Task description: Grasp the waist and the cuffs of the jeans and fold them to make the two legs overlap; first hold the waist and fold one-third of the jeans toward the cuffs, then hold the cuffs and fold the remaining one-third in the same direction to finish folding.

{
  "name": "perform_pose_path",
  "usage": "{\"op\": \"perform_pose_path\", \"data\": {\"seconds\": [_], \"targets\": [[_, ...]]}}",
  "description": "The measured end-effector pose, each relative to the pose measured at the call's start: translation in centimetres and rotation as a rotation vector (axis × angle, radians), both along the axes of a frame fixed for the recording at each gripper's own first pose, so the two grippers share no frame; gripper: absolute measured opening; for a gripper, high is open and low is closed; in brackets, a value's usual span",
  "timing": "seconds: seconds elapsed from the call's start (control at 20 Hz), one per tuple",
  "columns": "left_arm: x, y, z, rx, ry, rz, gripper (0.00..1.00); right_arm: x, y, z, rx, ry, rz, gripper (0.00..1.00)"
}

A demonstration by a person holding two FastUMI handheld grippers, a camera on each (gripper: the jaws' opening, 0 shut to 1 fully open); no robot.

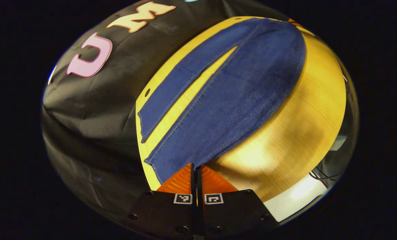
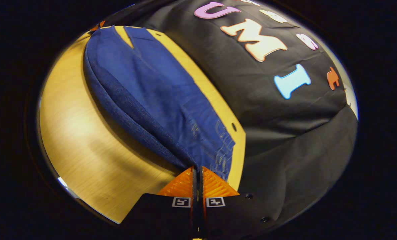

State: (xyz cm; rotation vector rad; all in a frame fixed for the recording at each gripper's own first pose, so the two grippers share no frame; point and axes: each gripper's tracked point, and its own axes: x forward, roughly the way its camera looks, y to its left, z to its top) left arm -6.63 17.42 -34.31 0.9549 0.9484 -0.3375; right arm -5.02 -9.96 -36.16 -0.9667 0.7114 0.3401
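Observation:
Blue jeans [image 1: 242,93] lie lengthwise on the wooden table [image 1: 302,126], the two legs apart with a strip of wood between them. My left gripper [image 1: 195,165] is shut on the cuff [image 1: 171,163] of the near leg. In the right gripper view the jeans [image 2: 158,96] stretch away from the waist [image 2: 218,146], and my right gripper [image 2: 197,168] is shut on the near corner of that waist. The near long edge [image 2: 128,110] looks raised and throws a shadow on the wood. A small bit of the left gripper [image 2: 100,24] shows at the jeans' far end.
The black cloth wall [image 1: 111,100] hangs close behind the table's far edge. Bare wood [image 2: 81,140] spreads on the near side of the jeans. Cables [image 1: 322,175] hang beyond the table's corner. A small hole [image 2: 234,126] sits in the tabletop near the waist.

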Motion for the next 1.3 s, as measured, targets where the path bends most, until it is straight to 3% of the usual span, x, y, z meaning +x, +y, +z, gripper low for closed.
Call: {"op": "perform_pose_path", "data": {"seconds": [0.2, 0.4, 0.6, 0.75, 1.0, 1.2, 1.3], "targets": [[5.8, -0.3, 3.1, -0.027, -0.082, 0.062, 0.00, 5.0, 1.1, 3.1, 0.047, -0.122, -0.092, 0.03], [12.7, -1.1, 5.2, -0.047, -0.174, 0.089, 0.00, 10.0, 1.8, 4.8, 0.153, -0.214, -0.260, 0.02], [18.3, -2.2, 4.6, -0.104, -0.211, 0.187, 0.00, 15.6, 3.1, 3.7, 0.287, -0.273, -0.417, 0.02], [22.4, -2.9, 3.1, -0.144, -0.220, 0.265, 0.00, 20.0, 4.1, 1.8, 0.359, -0.311, -0.471, 0.02], [27.5, -3.5, -2.0, -0.176, -0.185, 0.381, 0.00, 25.2, 4.9, -4.7, 0.412, -0.245, -0.518, 0.02], [29.3, -4.0, -5.6, -0.140, -0.145, 0.379, 0.00, 26.3, 5.4, -9.9, 0.429, -0.144, -0.571, 0.02], [29.5, -4.2, -6.5, -0.128, -0.144, 0.390, 0.00, 26.5, 5.0, -9.7, 0.438, -0.140, -0.583, 0.06]]}}
